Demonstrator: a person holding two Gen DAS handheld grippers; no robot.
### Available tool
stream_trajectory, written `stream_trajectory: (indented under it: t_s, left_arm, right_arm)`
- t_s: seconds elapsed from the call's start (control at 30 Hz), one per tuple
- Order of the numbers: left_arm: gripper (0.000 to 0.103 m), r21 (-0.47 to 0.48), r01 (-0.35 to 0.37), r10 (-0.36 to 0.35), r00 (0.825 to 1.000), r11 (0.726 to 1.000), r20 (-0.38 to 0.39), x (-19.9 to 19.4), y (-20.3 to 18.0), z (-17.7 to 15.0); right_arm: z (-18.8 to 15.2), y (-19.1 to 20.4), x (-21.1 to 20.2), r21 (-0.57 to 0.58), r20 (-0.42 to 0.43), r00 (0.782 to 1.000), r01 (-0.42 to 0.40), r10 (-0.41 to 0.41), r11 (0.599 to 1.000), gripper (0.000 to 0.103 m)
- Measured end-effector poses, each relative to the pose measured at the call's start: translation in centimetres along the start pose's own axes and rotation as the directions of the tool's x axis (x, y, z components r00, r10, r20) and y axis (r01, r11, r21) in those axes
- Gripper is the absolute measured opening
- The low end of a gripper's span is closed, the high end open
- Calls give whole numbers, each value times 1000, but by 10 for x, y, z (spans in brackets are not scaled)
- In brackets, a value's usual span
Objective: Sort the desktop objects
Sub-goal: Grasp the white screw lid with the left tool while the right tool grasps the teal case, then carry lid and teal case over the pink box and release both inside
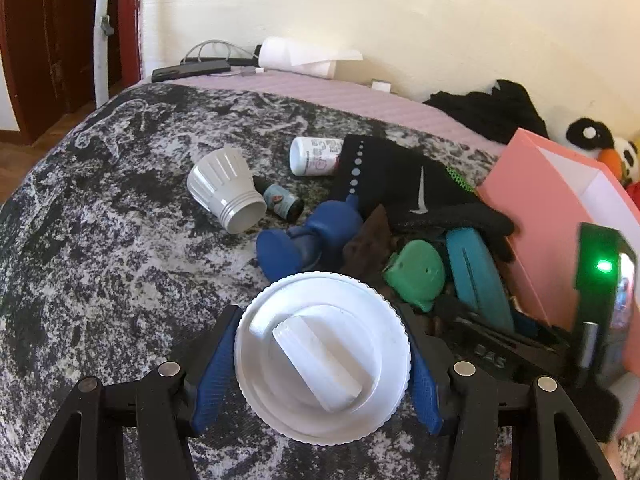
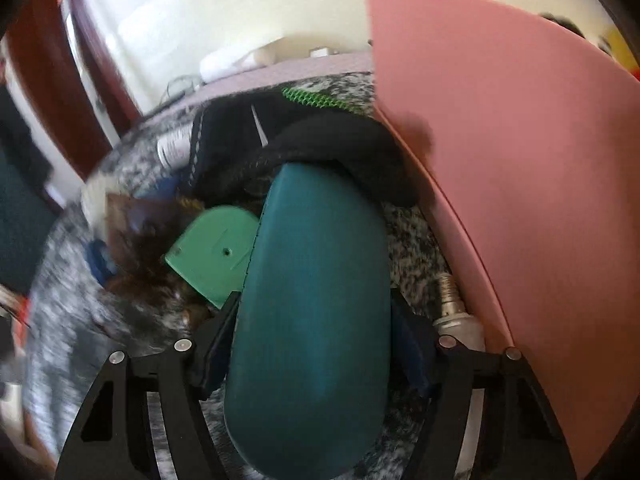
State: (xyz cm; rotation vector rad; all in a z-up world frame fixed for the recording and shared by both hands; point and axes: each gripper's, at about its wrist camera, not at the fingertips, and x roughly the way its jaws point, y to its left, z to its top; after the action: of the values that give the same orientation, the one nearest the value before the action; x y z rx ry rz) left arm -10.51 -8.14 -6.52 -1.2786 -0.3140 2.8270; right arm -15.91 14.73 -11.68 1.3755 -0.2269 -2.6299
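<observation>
My left gripper [image 1: 322, 356] is shut on a round white lid [image 1: 320, 412] with a raised bar handle, held over the mottled grey blanket [image 1: 100, 260]. My right gripper [image 2: 316, 344] is shut on a long teal case [image 2: 316, 300], which also shows in the left wrist view [image 1: 476, 276]. Around the case lie a green plastic piece [image 2: 212, 252], a black glove [image 2: 328, 140], a brown piece [image 2: 132, 220] and a blue figure [image 1: 316, 232]. A pink box [image 2: 520, 200] stands just right of the case.
A grey-white cup [image 1: 224, 188] lies on its side, with a small dark bottle [image 1: 282, 200] and a white bottle [image 1: 314, 156] behind it. A metal-based bulb [image 2: 456, 312] lies against the pink box. Plush toys [image 1: 600, 144] and black cloth [image 1: 492, 108] sit by the wall.
</observation>
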Motion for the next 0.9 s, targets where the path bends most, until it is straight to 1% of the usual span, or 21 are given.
stream_trajectory:
  t_s: [0.03, 0.1, 0.13, 0.17, 0.23, 0.33, 0.47, 0.57, 0.63, 0.67, 0.73, 0.8, 0.9]
  left_arm:
    - [64, 2, 1, -1, 1000, 1000, 2, -1, -1, 0]
    - [64, 2, 4, -5, 1000, 1000, 10, -3, -2, 2]
    - [64, -1, 8, -8, 1000, 1000, 14, -4, -3, 2]
    - [64, -3, 11, -11, 1000, 1000, 17, -6, -3, 3]
    - [64, -5, 19, -19, 1000, 1000, 19, -7, -5, 3]
    - [64, -9, 18, -18, 1000, 1000, 24, -8, -8, 3]
    - [64, -2, 17, -17, 999, 1000, 31, -9, -13, 3]
    - [64, -8, 25, -25, 999, 1000, 38, -8, -19, 5]
    - [64, -11, 33, -33, 998, 999, 48, -9, -27, 6]
    - [64, -10, 36, -35, 998, 999, 56, -10, -31, 7]
    - [64, 1, 45, -45, 996, 999, 83, -13, -45, 7]
    - [64, 12, 81, -81, 991, 997, 110, -19, -62, 7]
    - [64, 50, 134, -140, 978, 990, 155, -28, -93, 6]
  right_arm:
    - [-1, 2, -6, -8, 9, 1000, 5, -5, 1000, 72]
    - [-4, 10, -31, -46, 61, 998, 3, 0, 999, 70]
    - [-5, 14, -49, -61, 99, 995, -20, 26, 998, 70]
    - [-5, 17, -55, -66, 120, 992, -41, 49, 997, 69]
    - [-7, 23, -88, -76, 186, 976, -99, 112, 992, 69]
    - [-10, 29, -118, -78, 244, 957, -144, 159, 986, 68]
    - [-16, 27, -139, -59, 284, 938, -190, 199, 980, 68]
    - [-17, 18, -161, -42, 348, 918, -186, 189, 982, 68]
    - [-19, 9, -178, -9, 412, 895, -183, 170, 983, 68]
    - [-21, 4, -185, 5, 434, 887, -175, 156, 985, 68]
    - [-25, -8, -200, 39, 493, 864, -134, 98, 990, 69]
    - [-32, -27, -212, 90, 537, 842, -110, 45, 990, 69]
    - [-40, -55, -223, 174, 566, 823, -61, -49, 983, 69]
